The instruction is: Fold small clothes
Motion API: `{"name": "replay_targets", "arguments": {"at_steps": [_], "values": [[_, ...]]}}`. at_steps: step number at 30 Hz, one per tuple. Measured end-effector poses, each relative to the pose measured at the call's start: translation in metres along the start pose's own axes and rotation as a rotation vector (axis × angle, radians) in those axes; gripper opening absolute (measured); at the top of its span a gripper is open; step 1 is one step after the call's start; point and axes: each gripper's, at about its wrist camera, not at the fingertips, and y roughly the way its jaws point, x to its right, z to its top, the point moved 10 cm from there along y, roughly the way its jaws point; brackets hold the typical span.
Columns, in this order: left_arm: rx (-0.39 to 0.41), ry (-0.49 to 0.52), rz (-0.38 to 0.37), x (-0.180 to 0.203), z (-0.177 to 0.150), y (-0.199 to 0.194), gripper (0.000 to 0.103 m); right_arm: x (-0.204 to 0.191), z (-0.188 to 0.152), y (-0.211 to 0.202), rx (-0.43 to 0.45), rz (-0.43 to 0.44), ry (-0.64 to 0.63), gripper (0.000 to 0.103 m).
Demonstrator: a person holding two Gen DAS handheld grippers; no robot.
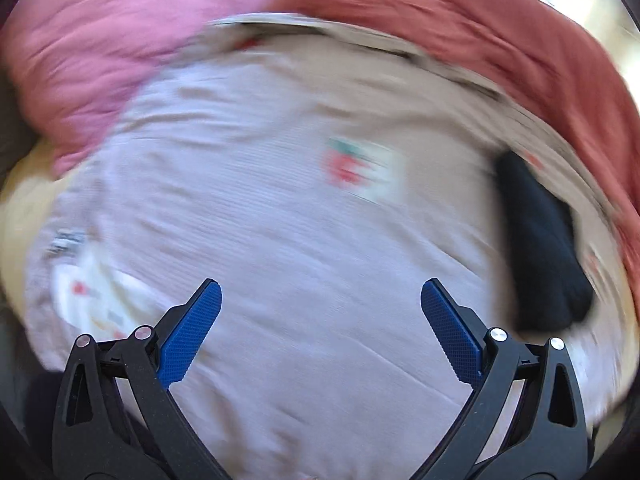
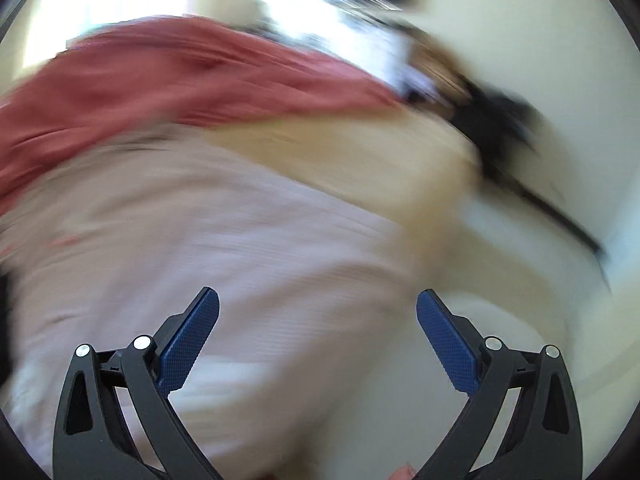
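1. I am looking down through the left wrist view at a pale lilac ribbed garment (image 1: 280, 248) that is filling most of the frame, spread fairly flat, with a small strawberry patch (image 1: 352, 168) right of centre.
2. The left claw (image 1: 320, 300) is hovering over the lower part of that garment with its blue pads wide apart and nothing between them (I judge this spread suits reaching for an edge, not holding one).
3. A pink cloth (image 1: 100, 52) is bunching in the upper left and a rust-red cloth (image 1: 500, 40) is lying across the upper right; both are pushed to the far side, which I read as keeping the lilac piece free for handling.
4. A dark sock-like item (image 1: 540, 248) is lying at the right edge of the garment, touching or overlapping it; blur is keeping me from telling which.
5. In the right wrist view the right claw (image 2: 318, 312) is also standing apart and empty, over the lower middle of the frame where the same lilac garment (image 2: 200, 248) is meeting the cream worktop (image 2: 500, 360).
6. Both views are smearing heavily, so I cannot tell whether the garment is already folded once or lying in a single layer; the flat spread fits either.
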Motion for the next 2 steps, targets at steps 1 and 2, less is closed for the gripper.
{"name": "replay_targets", "arguments": {"at_steps": [1, 2], "values": [[0.008, -0.035, 0.028, -0.019, 0.010, 0.004, 0.094, 0.035, -0.005, 0.019, -0.032, -0.066, 0.059, 0.098], [0.016, -0.071, 0.072, -0.044, 0.024, 0.010, 0.094, 0.070, -0.012, 0.038, -0.066, -0.127, 0.123, 0.098]]}}
